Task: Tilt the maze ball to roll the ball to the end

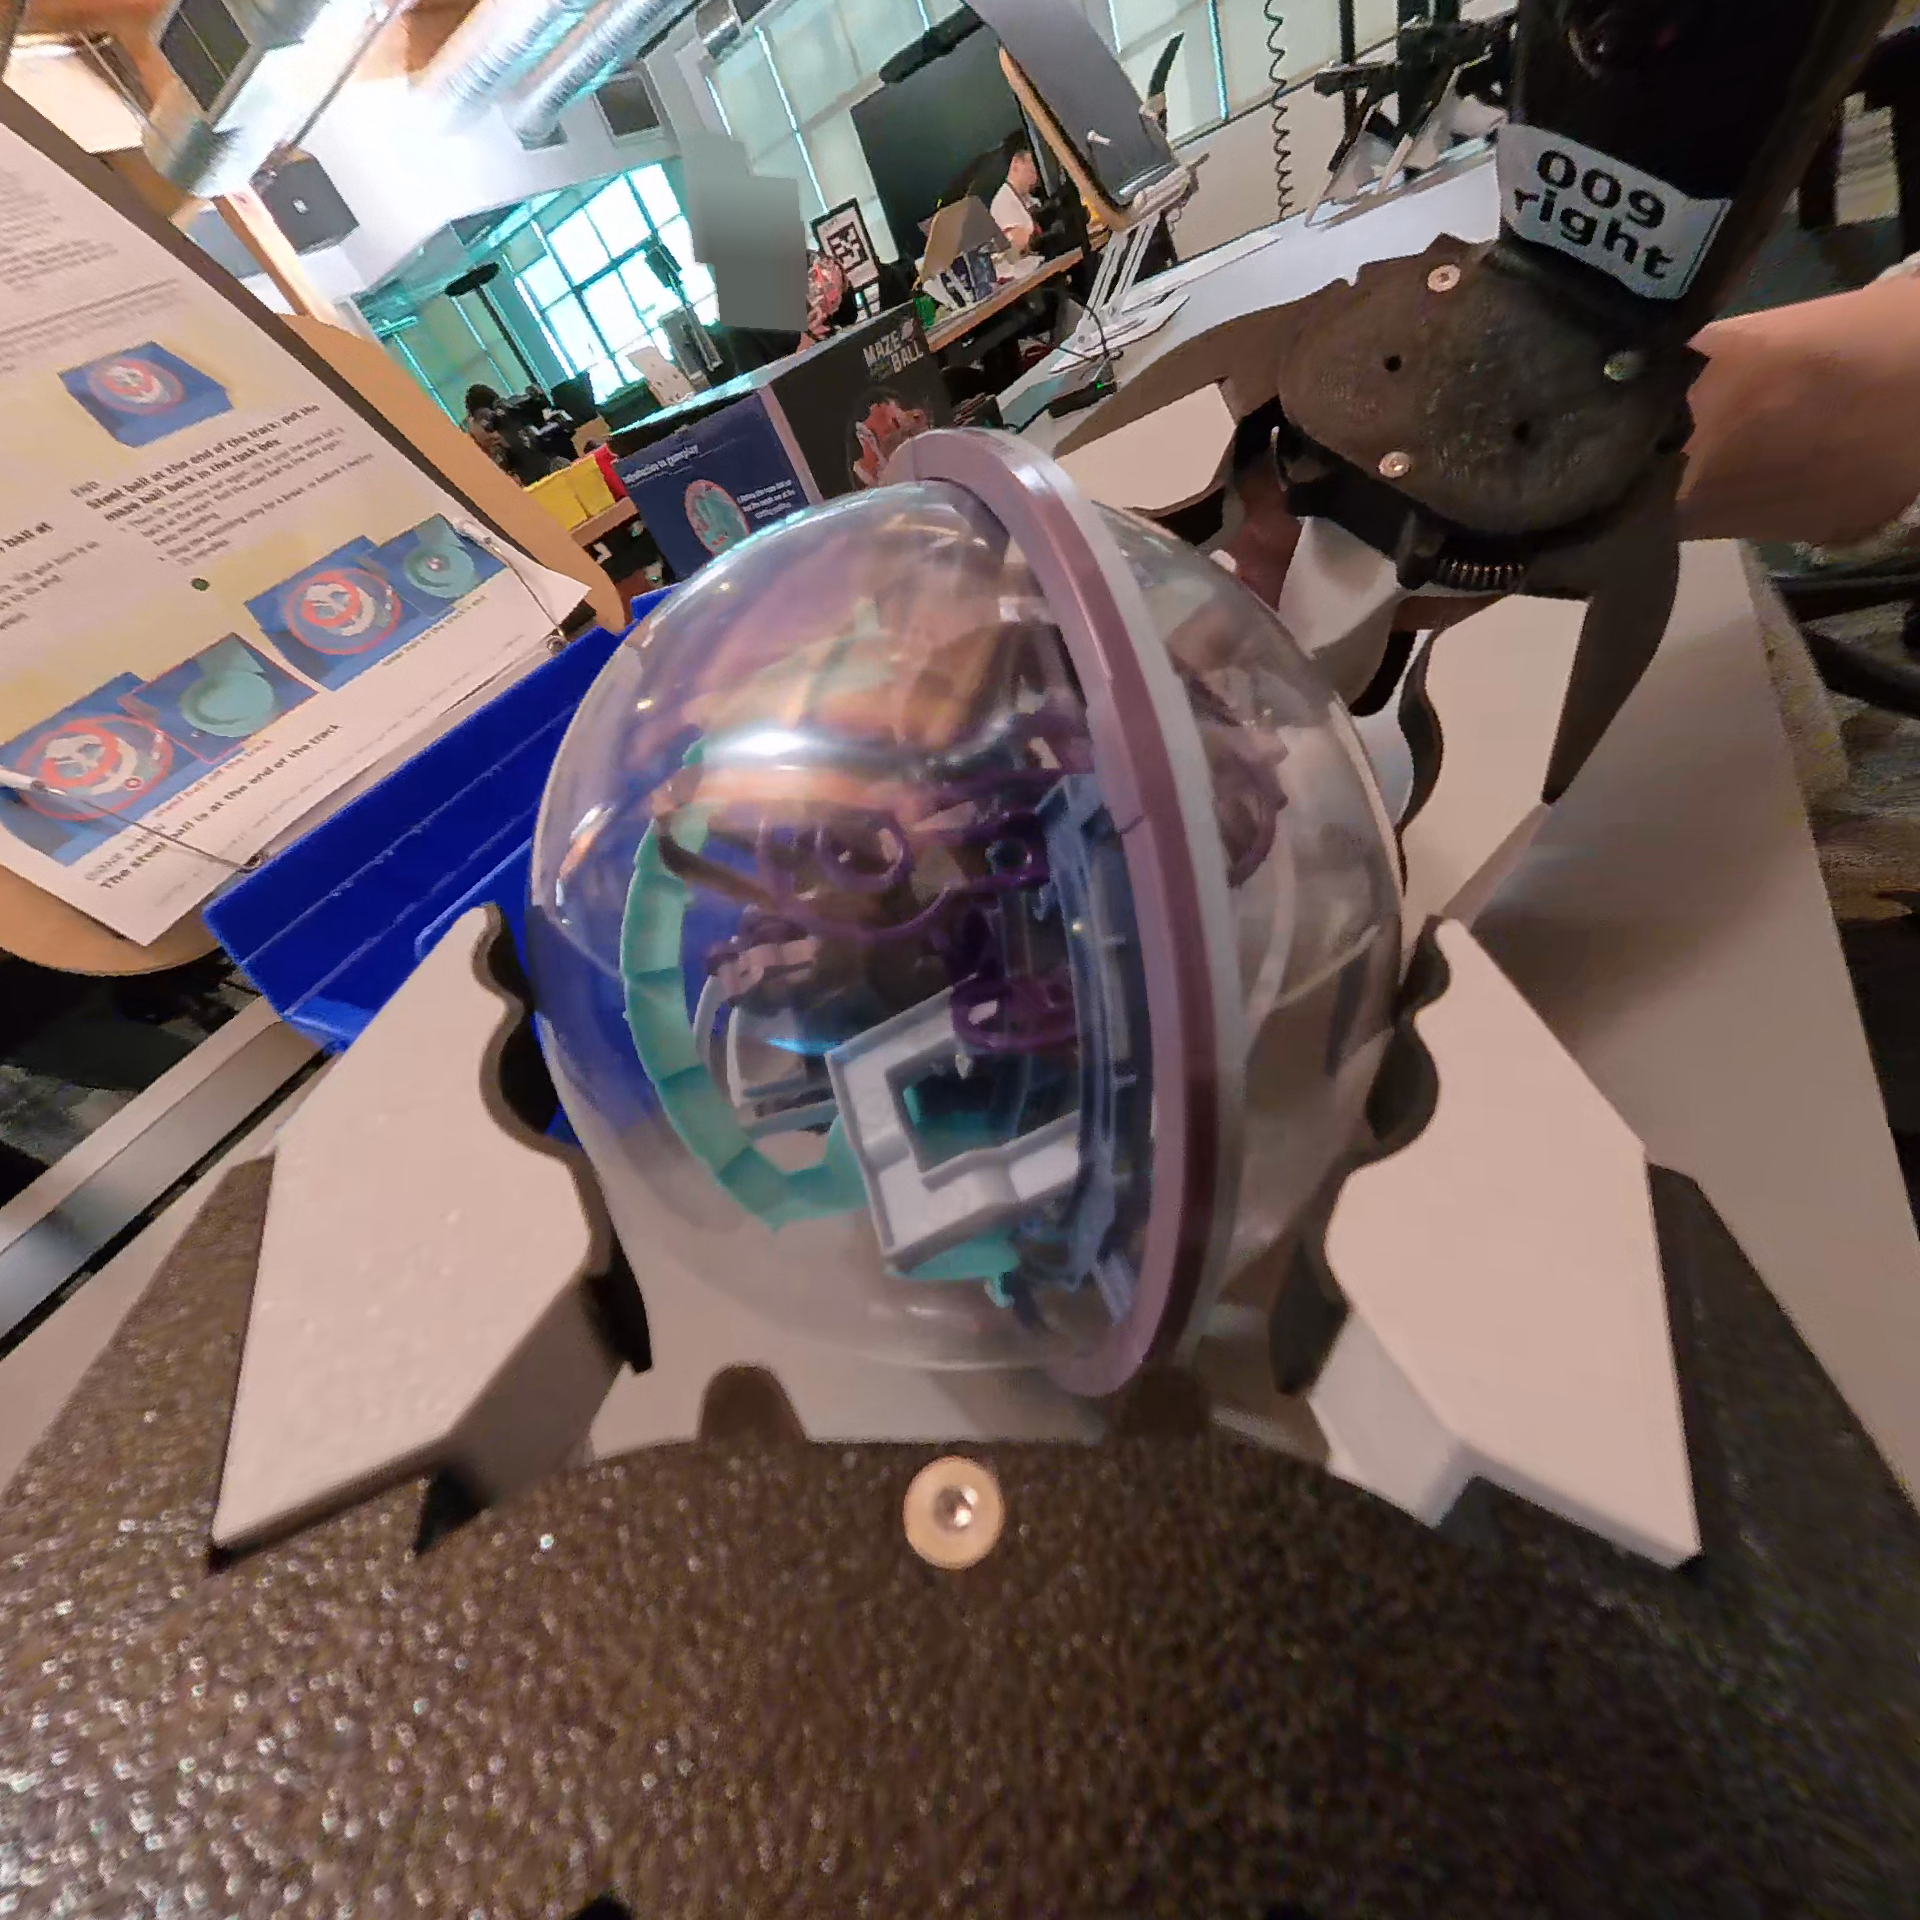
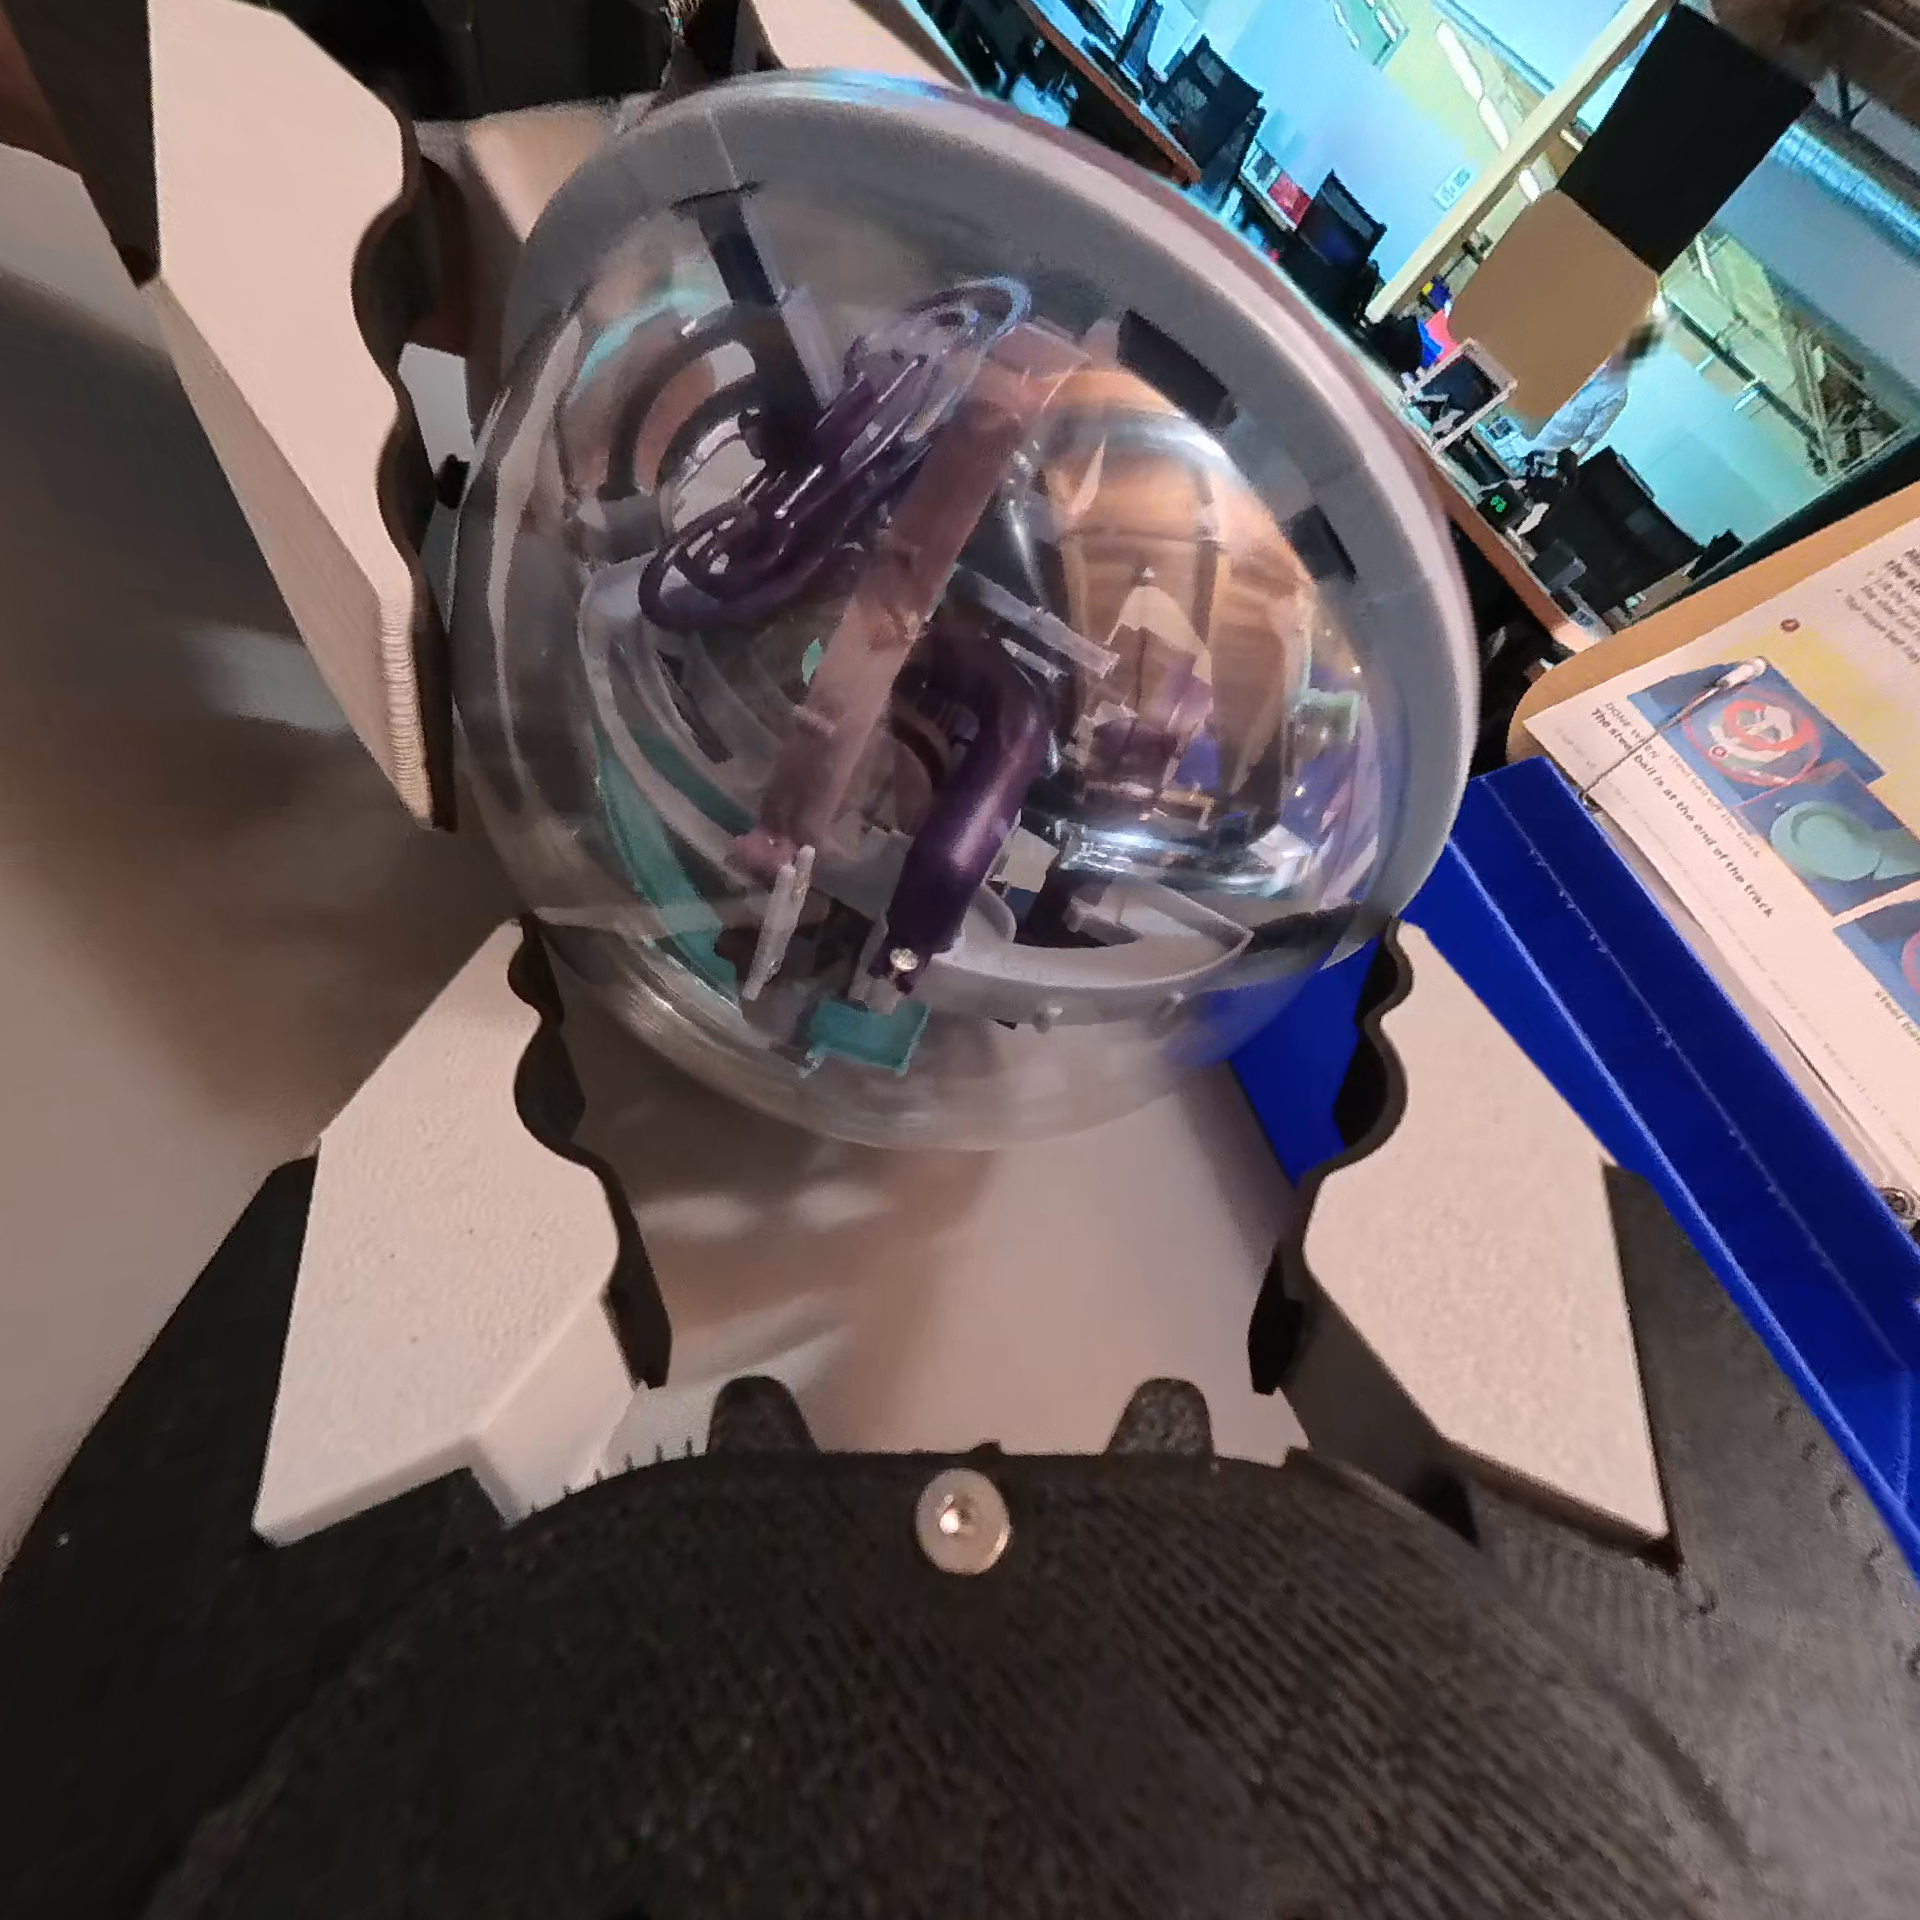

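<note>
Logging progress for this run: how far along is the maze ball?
Done: the maze ball is off the table, clamped by the left gripper and the right gripper, out of the blue bin. In hand: tilting; the small steel ball sits at the foot of a purple track. Left: rolling it to the end; the end point isn't identifiable here.

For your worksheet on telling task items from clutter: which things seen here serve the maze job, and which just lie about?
Job:
maze ball
small steel ball
left gripper
right gripper

Lying about:
blue bin
instruction sheet
maze ball's box
</note>
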Tool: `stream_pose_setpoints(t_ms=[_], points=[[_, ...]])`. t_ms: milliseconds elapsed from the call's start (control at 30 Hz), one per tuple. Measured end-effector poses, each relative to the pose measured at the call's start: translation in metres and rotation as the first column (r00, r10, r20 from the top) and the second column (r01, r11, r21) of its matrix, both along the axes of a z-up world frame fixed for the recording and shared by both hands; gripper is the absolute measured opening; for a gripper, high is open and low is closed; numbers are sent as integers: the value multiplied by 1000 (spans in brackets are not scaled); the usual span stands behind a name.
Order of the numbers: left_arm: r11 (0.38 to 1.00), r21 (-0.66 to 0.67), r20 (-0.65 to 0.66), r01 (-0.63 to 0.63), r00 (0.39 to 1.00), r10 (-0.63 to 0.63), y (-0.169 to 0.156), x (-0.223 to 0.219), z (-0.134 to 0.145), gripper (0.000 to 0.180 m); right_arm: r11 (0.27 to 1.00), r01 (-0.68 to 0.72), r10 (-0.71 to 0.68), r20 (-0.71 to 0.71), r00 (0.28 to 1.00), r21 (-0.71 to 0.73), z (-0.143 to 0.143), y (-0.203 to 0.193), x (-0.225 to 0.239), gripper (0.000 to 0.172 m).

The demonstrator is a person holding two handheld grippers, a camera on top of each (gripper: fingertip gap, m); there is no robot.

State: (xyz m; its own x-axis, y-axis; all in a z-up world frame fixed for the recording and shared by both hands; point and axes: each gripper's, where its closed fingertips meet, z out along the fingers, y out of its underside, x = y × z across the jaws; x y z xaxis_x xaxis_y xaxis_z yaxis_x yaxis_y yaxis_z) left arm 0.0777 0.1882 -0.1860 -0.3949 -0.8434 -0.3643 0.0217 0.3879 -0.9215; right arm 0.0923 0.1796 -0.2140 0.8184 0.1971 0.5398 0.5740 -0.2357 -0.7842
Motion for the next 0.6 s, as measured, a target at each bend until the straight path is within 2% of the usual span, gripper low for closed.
stream_pose_setpoints(t_ms=[167,300,433,600], points=[[999,33,21,-18,1000,18,-2,-3,-1,155,1000,-6,7,41,999,-1,-2,-2,-1,146],[999,38,2,-14,1000,14,-3,-2,-2,155,997,-73,74,15,997,-30,5,-8,0,141],[999,46,-37,-2,999,4,-6,4,-2,155,988,-140,142,28,990,-59,15,-6,4,153],[997,82,-63,-6,998,11,-8,11,-6,154,977,-202,207,88,974,-68,36,-10,6,156]])
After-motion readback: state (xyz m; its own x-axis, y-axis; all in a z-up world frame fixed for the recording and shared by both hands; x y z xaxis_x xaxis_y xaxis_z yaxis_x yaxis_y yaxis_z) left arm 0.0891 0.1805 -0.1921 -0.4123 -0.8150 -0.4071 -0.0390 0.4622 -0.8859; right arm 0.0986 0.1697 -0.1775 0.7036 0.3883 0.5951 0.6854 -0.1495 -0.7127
